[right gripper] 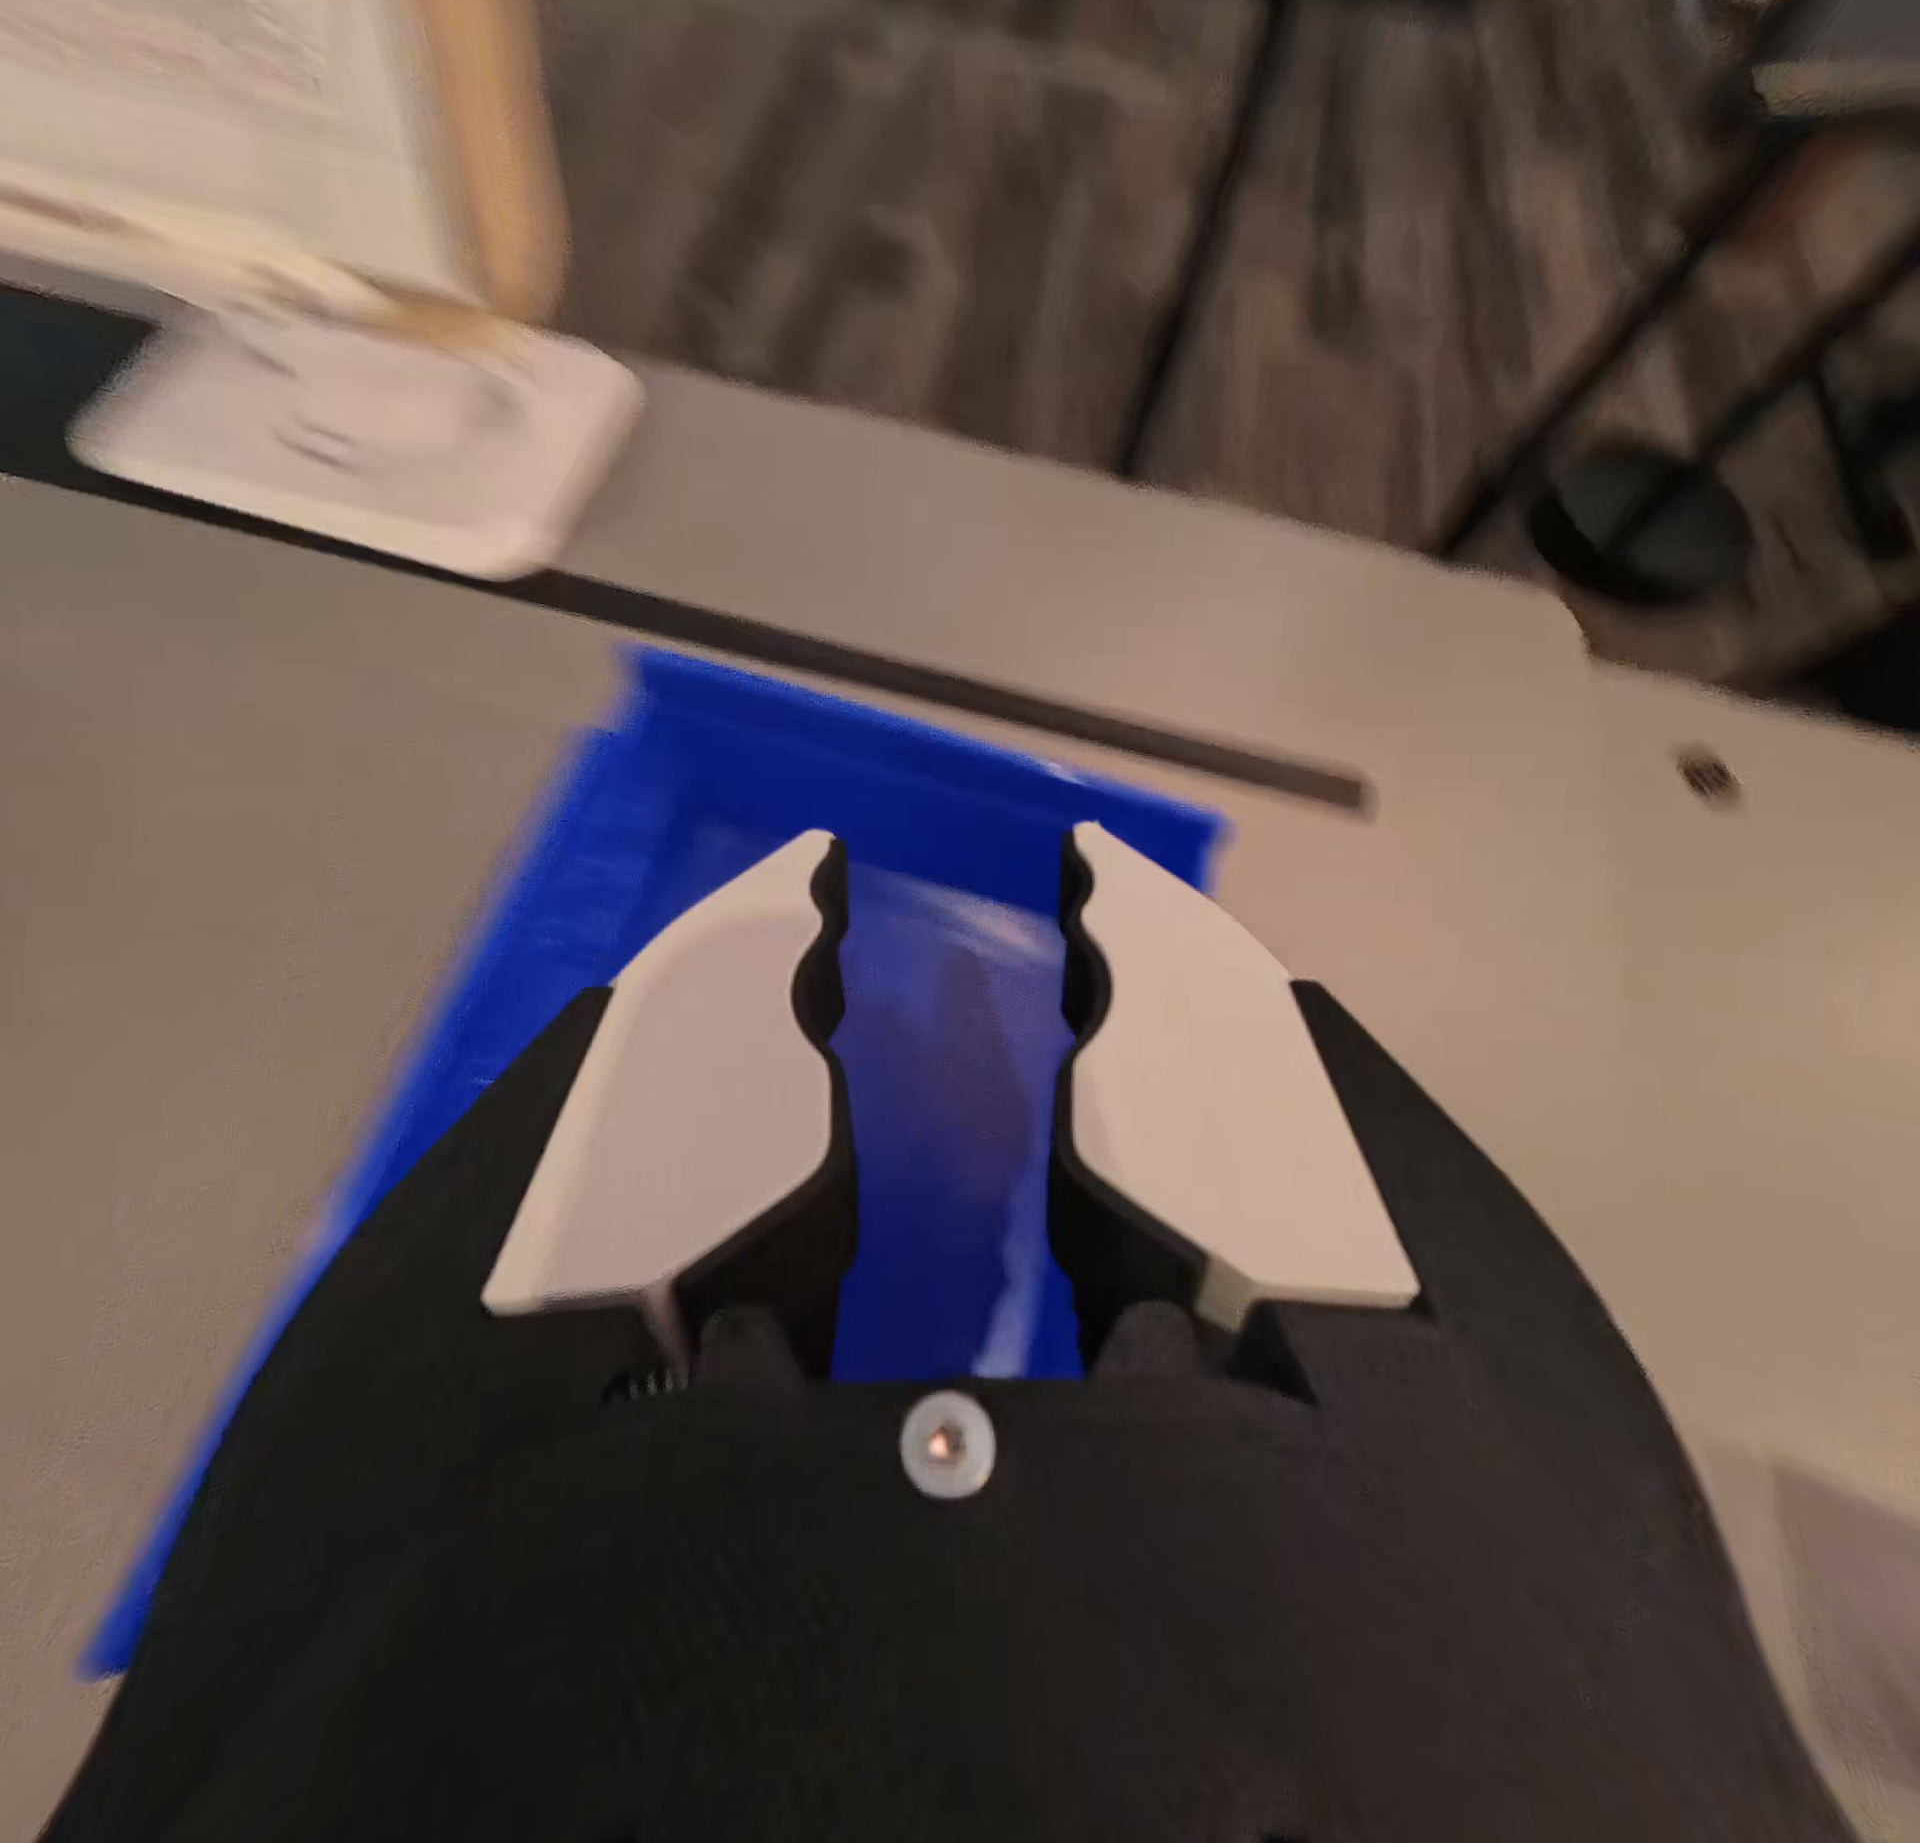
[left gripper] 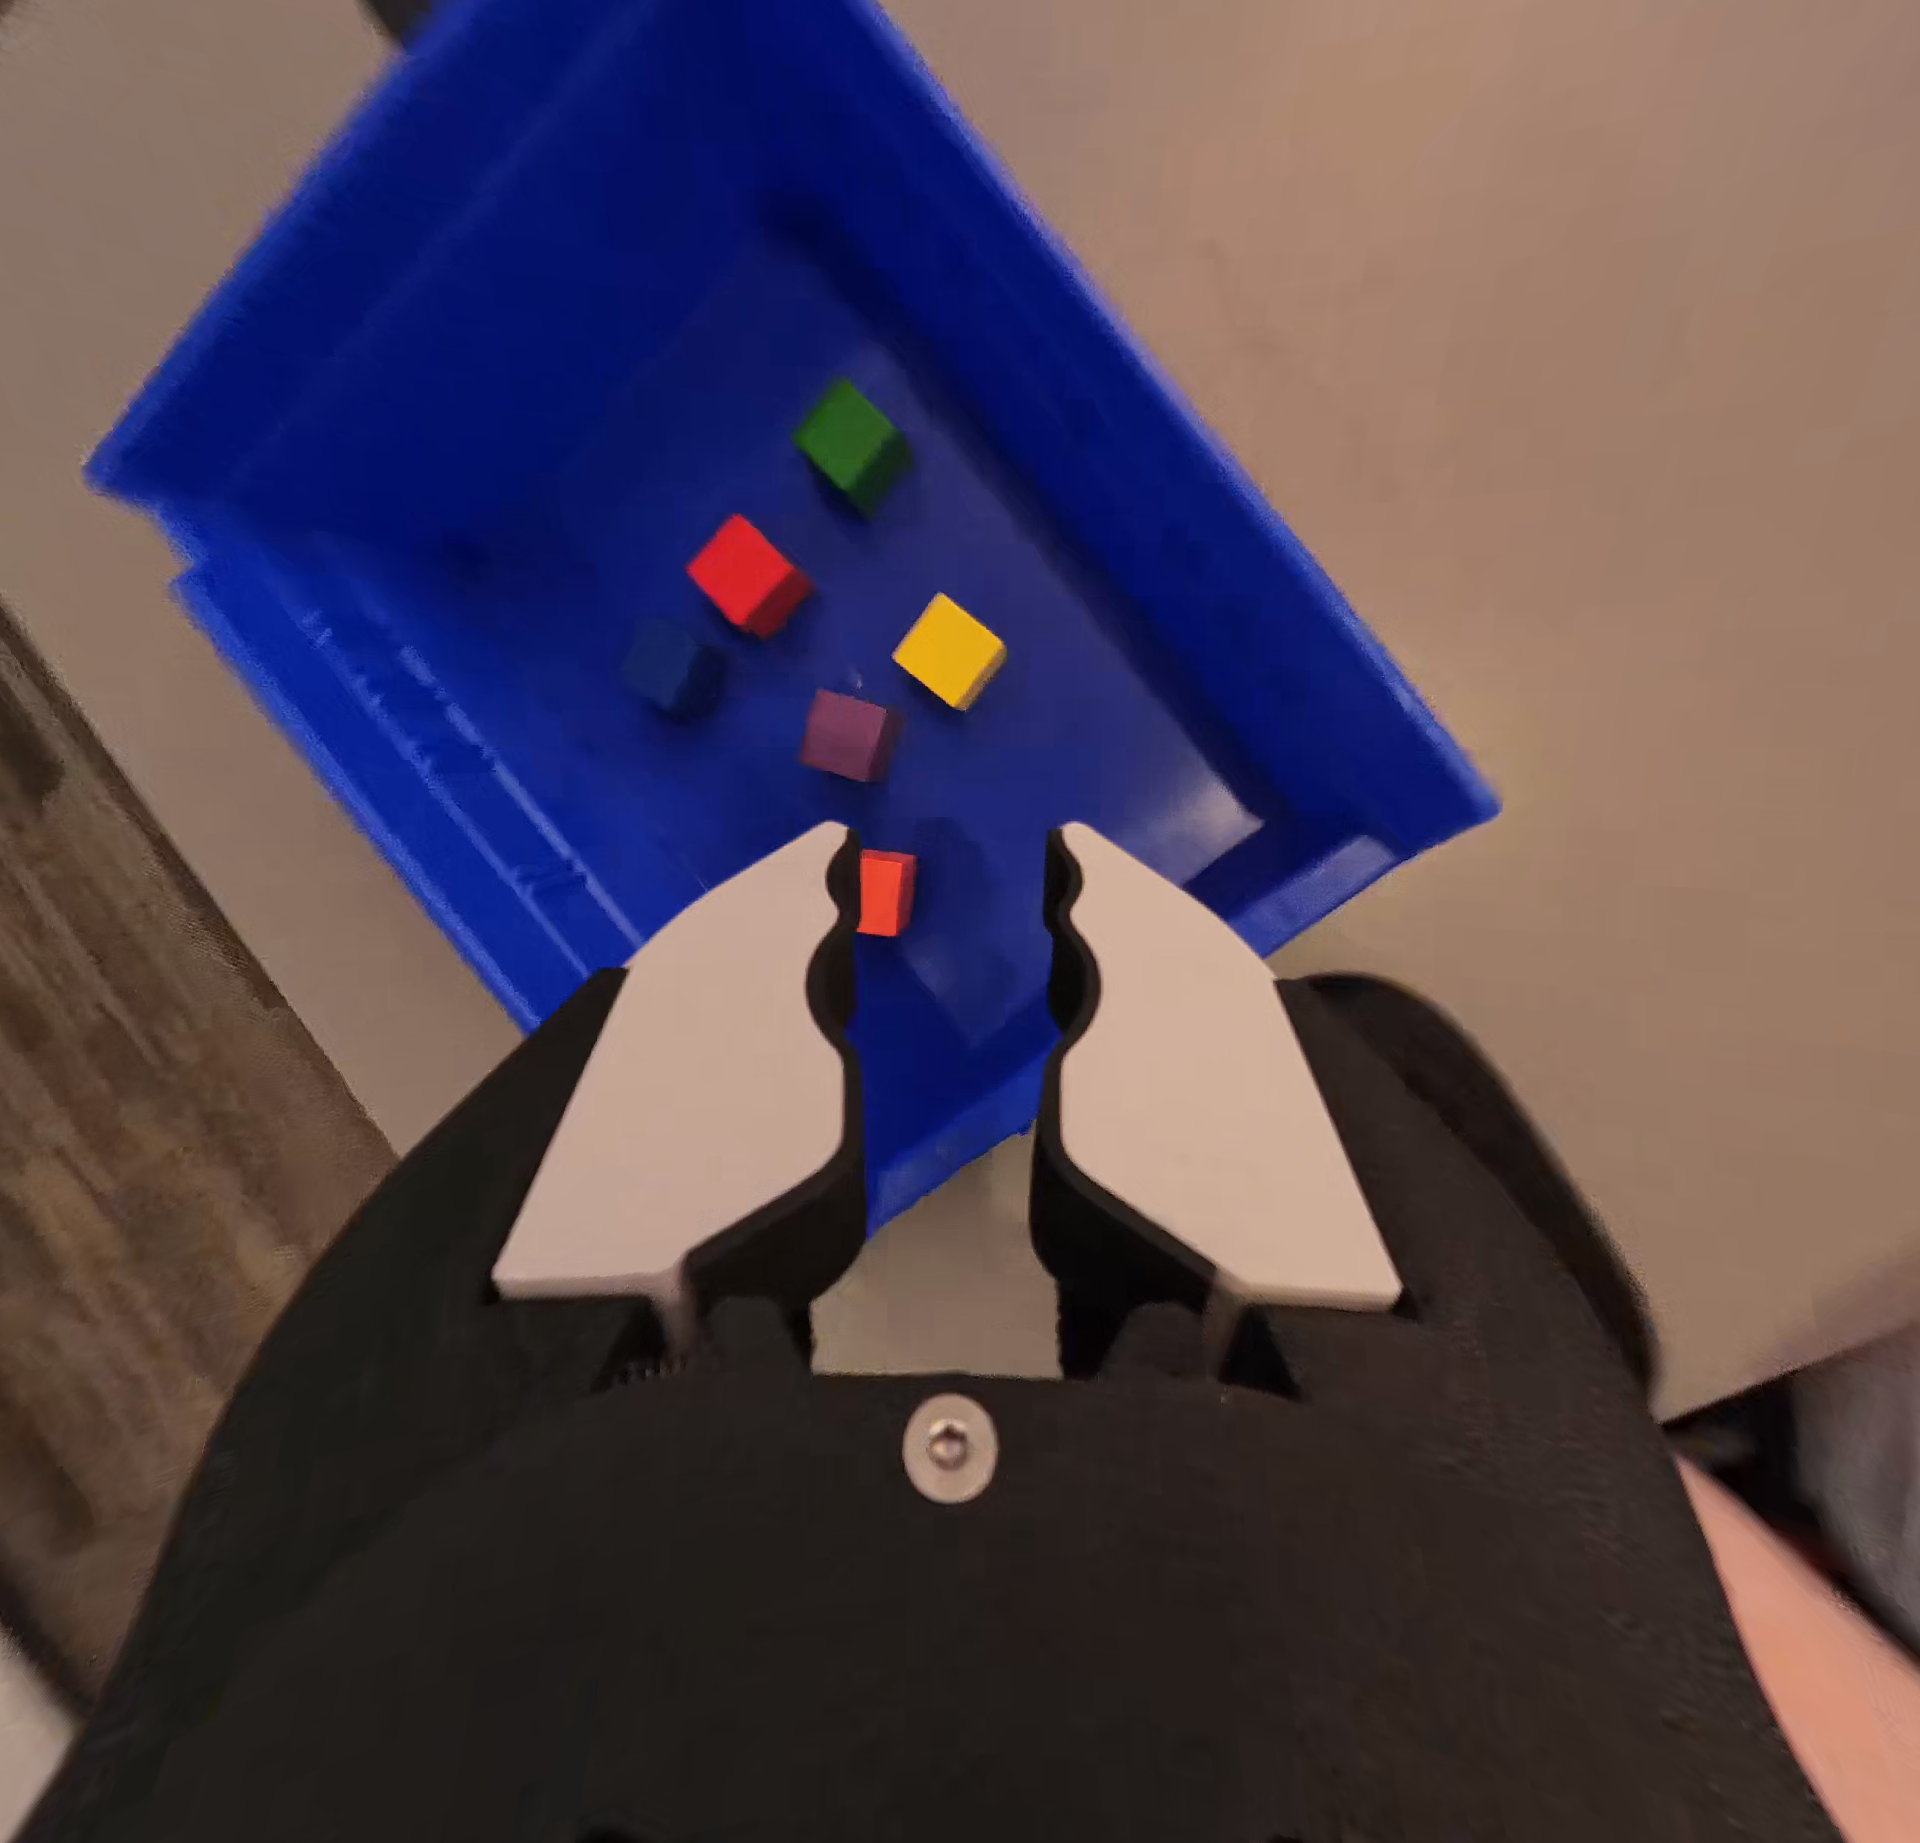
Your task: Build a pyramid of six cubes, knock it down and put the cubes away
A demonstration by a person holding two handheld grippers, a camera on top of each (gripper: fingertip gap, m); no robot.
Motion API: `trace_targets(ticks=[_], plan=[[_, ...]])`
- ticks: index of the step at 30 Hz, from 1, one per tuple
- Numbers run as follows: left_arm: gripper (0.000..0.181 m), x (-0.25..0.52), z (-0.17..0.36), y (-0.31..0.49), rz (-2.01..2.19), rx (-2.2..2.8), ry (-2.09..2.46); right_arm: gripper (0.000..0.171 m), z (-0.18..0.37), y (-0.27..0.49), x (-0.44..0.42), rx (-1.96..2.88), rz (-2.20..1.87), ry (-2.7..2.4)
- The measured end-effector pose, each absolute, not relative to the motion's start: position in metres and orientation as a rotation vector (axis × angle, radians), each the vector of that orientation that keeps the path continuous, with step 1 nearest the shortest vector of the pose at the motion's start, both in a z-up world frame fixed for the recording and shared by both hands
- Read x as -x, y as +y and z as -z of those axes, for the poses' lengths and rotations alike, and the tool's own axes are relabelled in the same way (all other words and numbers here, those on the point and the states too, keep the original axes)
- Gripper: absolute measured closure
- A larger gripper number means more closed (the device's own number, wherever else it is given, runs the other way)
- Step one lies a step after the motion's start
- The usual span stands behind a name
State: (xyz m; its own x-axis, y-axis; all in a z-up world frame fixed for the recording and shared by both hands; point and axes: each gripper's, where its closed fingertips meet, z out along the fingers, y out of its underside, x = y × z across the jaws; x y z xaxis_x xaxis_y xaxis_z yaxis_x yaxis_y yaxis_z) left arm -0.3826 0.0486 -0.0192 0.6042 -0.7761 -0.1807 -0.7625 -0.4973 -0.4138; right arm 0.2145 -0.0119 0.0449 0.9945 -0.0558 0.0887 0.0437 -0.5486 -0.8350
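Six cubes lie loose on the floor of the blue bin, none stacked. The left gripper hovers above the bin's near end, jaws apart and empty, with the orange cube just inside its left fingertip and the purple cube directly beyond. The right gripper, also apart and empty, hangs over the bin with no cube in view. The left looks nearer the orange cube.
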Motion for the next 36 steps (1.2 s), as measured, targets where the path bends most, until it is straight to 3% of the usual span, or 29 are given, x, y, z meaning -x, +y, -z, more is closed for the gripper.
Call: trace_targets(ticks=[4,8,16,22,36], plan=[[0.148,0.359,0.057,0.075,-0.181,2.131,1.621,0.131,-0.098,-0.011,-0.110,1.883,-0.258,-0.267],[0.150,0.344,0.094,0.084,-0.131,2.122,1.763,0.131,-0.113,-0.018,-0.059,1.785,-0.504,-0.391],[0.134,0.352,0.129,0.093,-0.112,2.163,1.854,0.132,-0.083,-0.009,-0.069,1.801,-0.702,-0.349],[0.136,0.360,0.139,0.100,-0.110,2.186,1.852,0.132,-0.079,-0.007,-0.077,1.763,-0.906,-0.280],[0.145,0.360,0.152,0.098,-0.034,2.217,1.872,0.132,-0.078,-0.010,-0.075,1.736,-0.708,-0.424]])
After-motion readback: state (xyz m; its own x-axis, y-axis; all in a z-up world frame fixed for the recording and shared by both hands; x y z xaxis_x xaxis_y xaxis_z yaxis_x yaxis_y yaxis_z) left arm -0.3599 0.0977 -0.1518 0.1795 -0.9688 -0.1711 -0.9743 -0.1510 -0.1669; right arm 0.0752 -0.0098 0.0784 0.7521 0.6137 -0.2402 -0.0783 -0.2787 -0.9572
